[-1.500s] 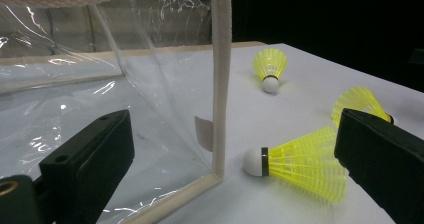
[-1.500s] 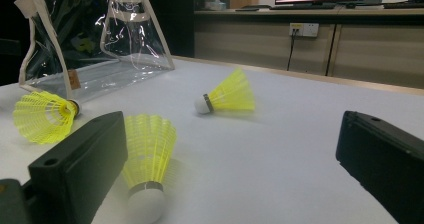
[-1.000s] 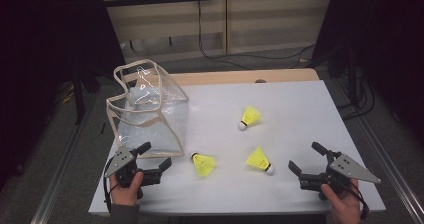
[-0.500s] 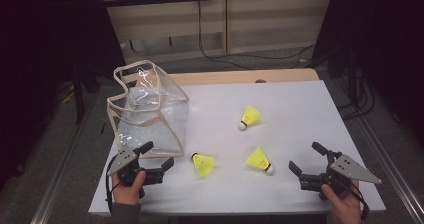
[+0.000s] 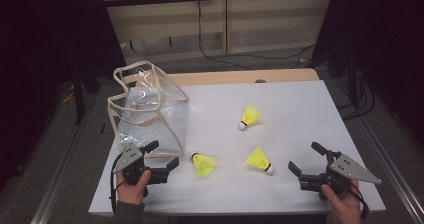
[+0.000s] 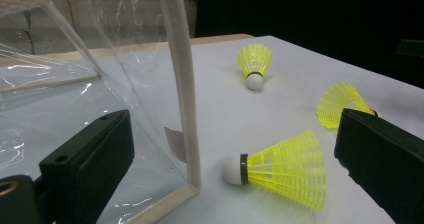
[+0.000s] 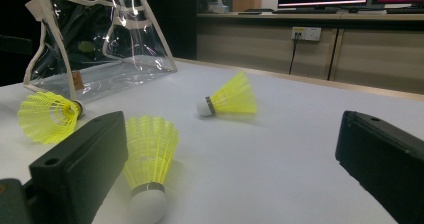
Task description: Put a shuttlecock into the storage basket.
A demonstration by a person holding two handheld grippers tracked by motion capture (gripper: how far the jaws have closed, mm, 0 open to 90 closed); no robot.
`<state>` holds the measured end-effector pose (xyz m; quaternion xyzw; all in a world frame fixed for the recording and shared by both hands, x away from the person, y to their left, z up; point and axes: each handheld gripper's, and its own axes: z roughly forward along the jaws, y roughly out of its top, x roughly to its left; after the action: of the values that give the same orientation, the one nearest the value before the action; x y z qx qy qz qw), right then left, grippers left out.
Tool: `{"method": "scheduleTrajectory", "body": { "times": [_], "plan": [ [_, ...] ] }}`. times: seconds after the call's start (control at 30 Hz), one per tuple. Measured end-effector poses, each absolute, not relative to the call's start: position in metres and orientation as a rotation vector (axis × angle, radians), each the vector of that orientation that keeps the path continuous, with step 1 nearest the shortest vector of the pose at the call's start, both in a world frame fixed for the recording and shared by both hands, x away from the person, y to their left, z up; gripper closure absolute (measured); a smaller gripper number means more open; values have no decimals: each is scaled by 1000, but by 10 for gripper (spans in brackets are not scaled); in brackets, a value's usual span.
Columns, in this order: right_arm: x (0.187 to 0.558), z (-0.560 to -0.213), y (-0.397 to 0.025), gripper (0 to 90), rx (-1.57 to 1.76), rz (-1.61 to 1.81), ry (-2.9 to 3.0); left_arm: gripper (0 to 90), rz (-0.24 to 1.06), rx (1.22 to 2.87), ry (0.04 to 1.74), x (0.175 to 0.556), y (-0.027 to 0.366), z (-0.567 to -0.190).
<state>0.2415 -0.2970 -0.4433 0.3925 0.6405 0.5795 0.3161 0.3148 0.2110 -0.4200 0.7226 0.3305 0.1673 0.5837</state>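
Note:
Three yellow shuttlecocks lie on the white table (image 5: 295,104): one near the middle (image 5: 250,116), one at the front left (image 5: 203,164) and one at the front centre (image 5: 260,160). A clear plastic bag (image 5: 150,109) with beige trim stands open at the left. My left gripper (image 5: 163,153) is open at the bag's front corner, a little left of the front-left shuttlecock (image 6: 280,169), whose white cork points at the bag's trim (image 6: 182,84). My right gripper (image 5: 304,156) is open and holds nothing, right of the front-centre shuttlecock (image 7: 150,164).
The table's wooden back edge (image 5: 240,76) borders a dark floor with cables. A metal rail (image 5: 385,159) runs along the right side. The right half of the table has bare white surface.
My left gripper has shifted slightly right, toward the front-left shuttlecock. The right gripper, the bag and the shuttlecocks have stayed put.

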Motion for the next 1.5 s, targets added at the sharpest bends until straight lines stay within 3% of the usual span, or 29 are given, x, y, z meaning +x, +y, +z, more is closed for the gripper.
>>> {"method": "scheduleTrajectory", "body": {
  "times": [1.5],
  "plan": [
    [239, -442, -299, 1, 1031, 1524, 1680, 25, 273, 1843, 711, 316, 159, -423]
  ]
}}
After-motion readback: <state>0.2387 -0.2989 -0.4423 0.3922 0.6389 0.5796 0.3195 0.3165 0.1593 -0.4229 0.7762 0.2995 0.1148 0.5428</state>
